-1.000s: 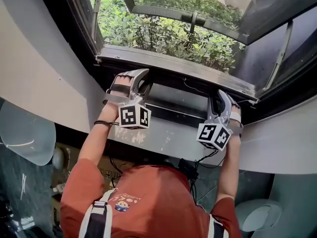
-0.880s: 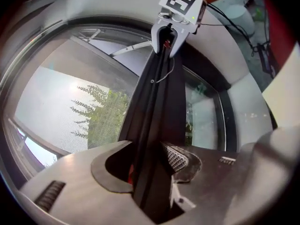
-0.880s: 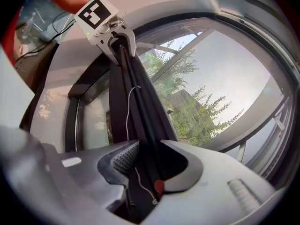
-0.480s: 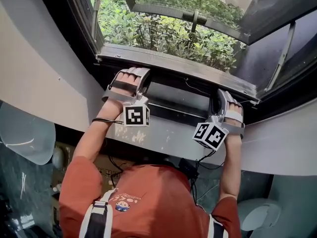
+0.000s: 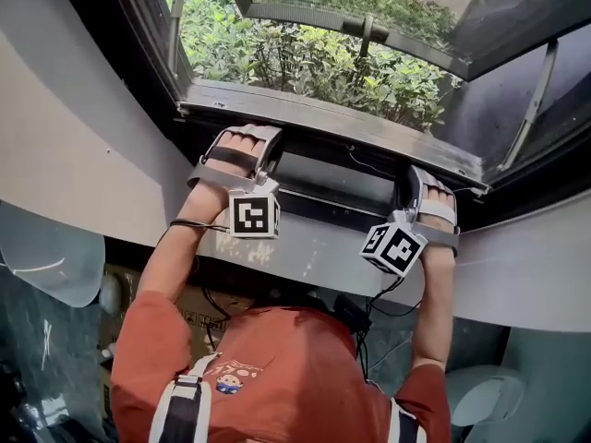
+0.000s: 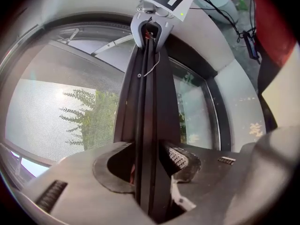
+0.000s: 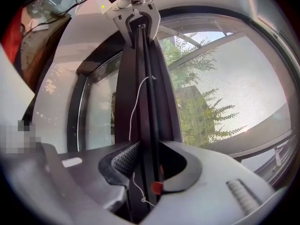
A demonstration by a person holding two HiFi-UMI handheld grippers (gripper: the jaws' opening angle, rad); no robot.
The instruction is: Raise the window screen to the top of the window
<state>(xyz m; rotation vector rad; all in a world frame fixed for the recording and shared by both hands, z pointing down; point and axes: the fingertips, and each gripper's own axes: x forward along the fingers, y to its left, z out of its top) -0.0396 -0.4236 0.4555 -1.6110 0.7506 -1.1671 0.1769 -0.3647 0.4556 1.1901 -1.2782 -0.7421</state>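
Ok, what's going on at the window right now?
A person holds the window screen's dark bar with both grippers: the left gripper is clamped on it toward one end, the right gripper toward the other. The right jaws have just been closing, with the bar between them. The bar sits low, by the sill, not yet raised.

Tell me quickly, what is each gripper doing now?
Left gripper: closed on the bar.
Right gripper: jaws have just closed further, gripping the same bar.
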